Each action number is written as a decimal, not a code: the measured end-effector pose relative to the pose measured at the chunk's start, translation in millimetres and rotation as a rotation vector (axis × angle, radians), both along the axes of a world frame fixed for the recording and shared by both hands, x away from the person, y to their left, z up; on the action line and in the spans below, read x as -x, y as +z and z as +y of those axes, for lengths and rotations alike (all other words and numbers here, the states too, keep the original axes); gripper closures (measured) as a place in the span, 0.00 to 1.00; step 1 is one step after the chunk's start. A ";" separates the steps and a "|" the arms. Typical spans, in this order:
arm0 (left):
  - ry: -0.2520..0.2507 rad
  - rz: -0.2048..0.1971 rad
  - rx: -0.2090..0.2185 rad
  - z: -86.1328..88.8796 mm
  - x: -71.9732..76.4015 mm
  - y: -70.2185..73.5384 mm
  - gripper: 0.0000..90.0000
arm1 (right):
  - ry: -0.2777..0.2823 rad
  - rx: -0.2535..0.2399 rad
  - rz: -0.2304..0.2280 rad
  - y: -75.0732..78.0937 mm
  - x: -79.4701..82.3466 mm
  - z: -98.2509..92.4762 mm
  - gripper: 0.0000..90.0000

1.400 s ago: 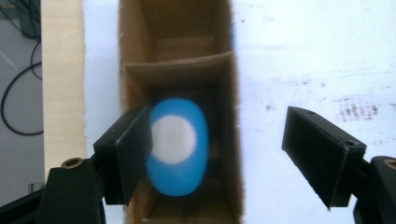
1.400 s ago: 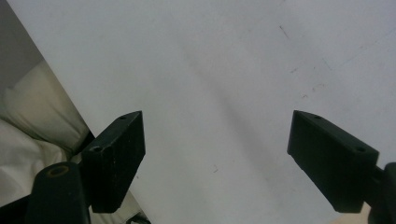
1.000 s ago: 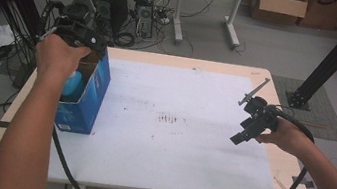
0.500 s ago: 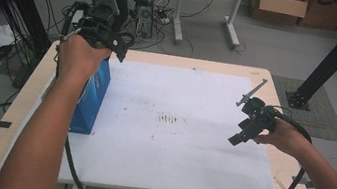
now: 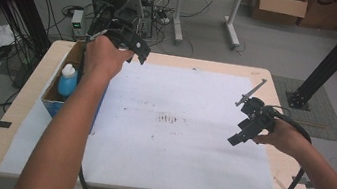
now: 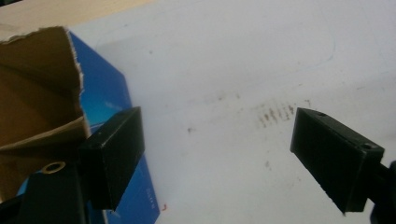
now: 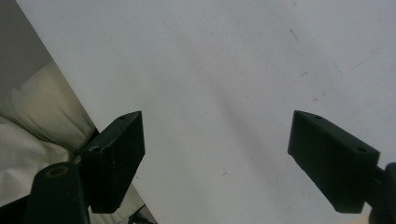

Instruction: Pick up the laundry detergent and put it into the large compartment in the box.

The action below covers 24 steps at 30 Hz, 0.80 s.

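My left gripper [image 5: 137,52] hangs above the table's far left, just right of an open blue cardboard box [image 5: 51,102]. Its jaws have just been opening and stand open with nothing between them. A blue bottle with a white cap [image 5: 67,82] stands in the box. In the left gripper view the left gripper [image 6: 217,135] looks past the box's torn brown flap [image 6: 42,93] and blue side [image 6: 109,100] onto the white sheet [image 6: 243,65]. My right gripper [image 5: 241,133] is held above the sheet's right part. The right gripper [image 7: 215,135] is open and empty.
A white paper sheet [image 5: 174,146] with a patch of brown marks [image 5: 167,119] covers most of the wooden table [image 5: 30,89]. The person's light trousers [image 7: 32,126] lie below the near table edge. Cables, boxes and a black post stand on the floor beyond.
The left hand has moved its gripper from over the box to the right and toward the far edge. The bottle stays in the box. The right hand has kept still.
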<state>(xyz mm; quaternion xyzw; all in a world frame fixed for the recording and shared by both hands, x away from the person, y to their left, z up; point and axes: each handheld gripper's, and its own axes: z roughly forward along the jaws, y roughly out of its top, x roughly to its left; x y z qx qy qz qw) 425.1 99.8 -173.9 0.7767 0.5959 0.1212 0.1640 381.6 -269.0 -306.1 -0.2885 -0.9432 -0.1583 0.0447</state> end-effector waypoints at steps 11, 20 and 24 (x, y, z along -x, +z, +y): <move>-0.008 0.017 0.015 -33.2 -16.9 -10.7 0.21 | -0.004 0.003 0.000 0.5 -3.5 2.1 0.21; -0.013 0.039 0.017 -65.0 -28.9 -18.7 0.21 | 0.000 0.006 0.009 -2.3 -8.1 7.4 0.21; -0.012 0.043 0.031 -76.0 -33.8 -21.7 0.21 | 0.005 0.009 0.011 -3.1 -8.7 7.7 0.21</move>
